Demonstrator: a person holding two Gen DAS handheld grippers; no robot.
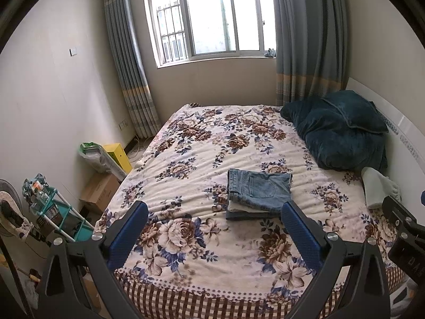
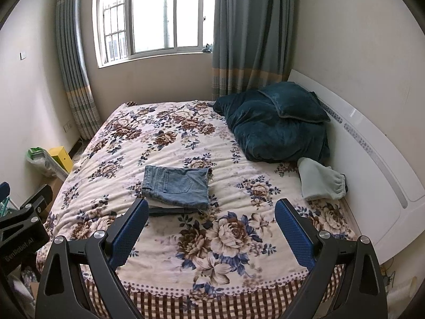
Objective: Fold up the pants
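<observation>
Blue denim pants (image 1: 259,192) lie folded into a small rectangle on the floral bedspread (image 1: 202,143), back pocket up, with pale inner layers showing at the near edge. They also show in the right wrist view (image 2: 176,188). My left gripper (image 1: 215,214) is open and empty, held above the bed's near end, short of the pants. My right gripper (image 2: 211,214) is open and empty too, just right of the pants and nearer the bed's foot. Part of the right gripper's body (image 1: 403,228) shows at the left view's right edge.
A dark teal blanket and pillow (image 2: 276,125) are heaped by the white headboard (image 2: 372,164), with a pale green garment (image 2: 320,180) beside them. Left of the bed stand a cardboard box (image 1: 99,192), a yellow box (image 1: 119,156) and a teal rack (image 1: 57,212). A curtained window is behind.
</observation>
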